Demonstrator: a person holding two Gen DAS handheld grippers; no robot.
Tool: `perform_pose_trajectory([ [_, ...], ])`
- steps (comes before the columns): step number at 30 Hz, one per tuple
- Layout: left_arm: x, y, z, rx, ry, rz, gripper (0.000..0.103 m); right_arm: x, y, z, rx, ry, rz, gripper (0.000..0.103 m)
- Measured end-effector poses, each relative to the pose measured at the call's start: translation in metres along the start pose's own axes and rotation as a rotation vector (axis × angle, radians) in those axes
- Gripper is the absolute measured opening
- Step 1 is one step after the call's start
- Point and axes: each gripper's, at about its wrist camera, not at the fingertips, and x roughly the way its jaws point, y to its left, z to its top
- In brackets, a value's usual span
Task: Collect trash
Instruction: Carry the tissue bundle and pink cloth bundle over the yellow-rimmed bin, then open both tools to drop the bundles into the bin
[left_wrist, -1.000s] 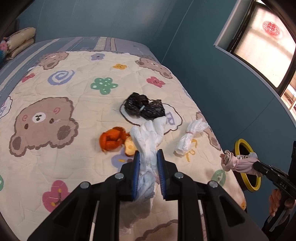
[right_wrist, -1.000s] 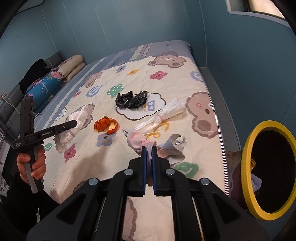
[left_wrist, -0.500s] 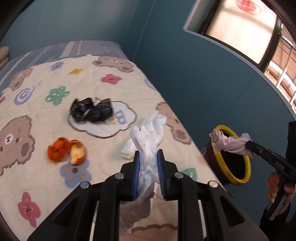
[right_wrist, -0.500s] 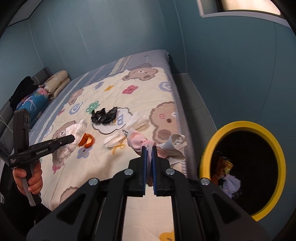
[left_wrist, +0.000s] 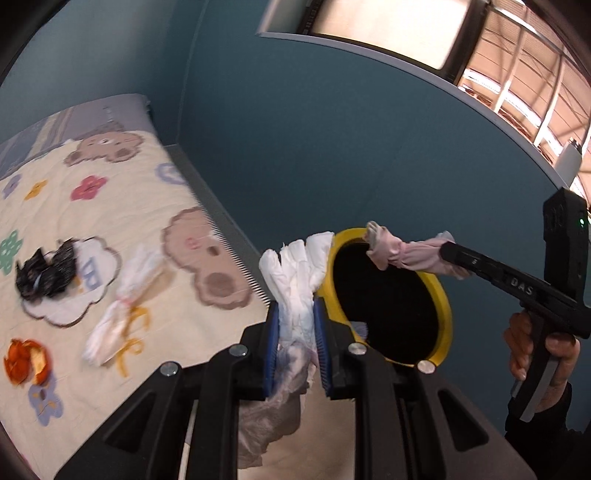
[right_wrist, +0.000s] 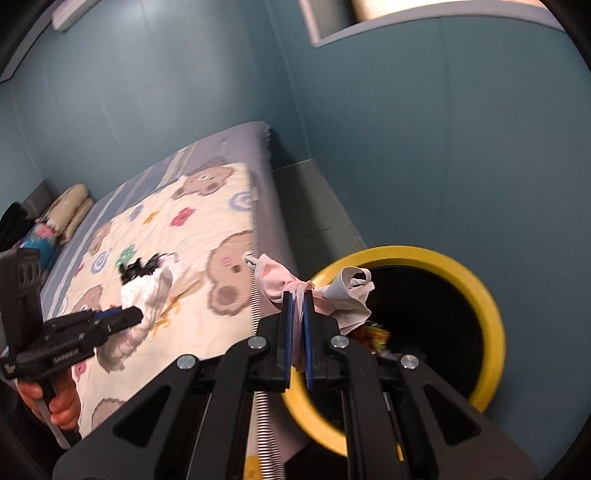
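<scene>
My left gripper (left_wrist: 296, 314) is shut on a crumpled white diaper (left_wrist: 295, 273), held at the bed's edge beside the yellow-rimmed black bin (left_wrist: 441, 295). My right gripper (right_wrist: 296, 299) is shut on a pink and grey cloth bundle (right_wrist: 332, 291), held over the bin's (right_wrist: 484, 295) near rim. In the left wrist view the right gripper (left_wrist: 448, 253) holds the pink bundle (left_wrist: 402, 253) above the bin's mouth. On the bed lie a black plastic bag (left_wrist: 48, 269), a white twisted bag (left_wrist: 125, 295) and orange peel (left_wrist: 26, 362).
The bear-print quilt (left_wrist: 110, 206) covers the bed, its edge next to the bin. A blue wall (left_wrist: 332, 147) stands behind the bin, with a window above. Pillows (right_wrist: 70, 210) lie at the bed's far end. Trash shows inside the bin (right_wrist: 373, 328).
Both grippers have swung right from over the bed toward the bin, each still holding its item. The pink bundle is now above the bin's opening.
</scene>
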Motion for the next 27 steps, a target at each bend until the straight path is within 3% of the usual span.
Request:
perform_pose_trajectory([
  [14,0.093,-0.072,0.016,0.044,0.085,-0.115,0.017,0.020,-0.066,0.013,0.097,0.017,-0.073,0.005],
  [23,0.115,-0.090,0.021,0.039,0.088,-0.161,0.018,0.036,-0.086,0.016,0.137,0.026,-0.084,0.006],
  [27,0.119,-0.091,0.022,0.044,0.087,-0.163,0.024,0.035,-0.091,0.017,0.164,0.011,-0.087,0.007],
])
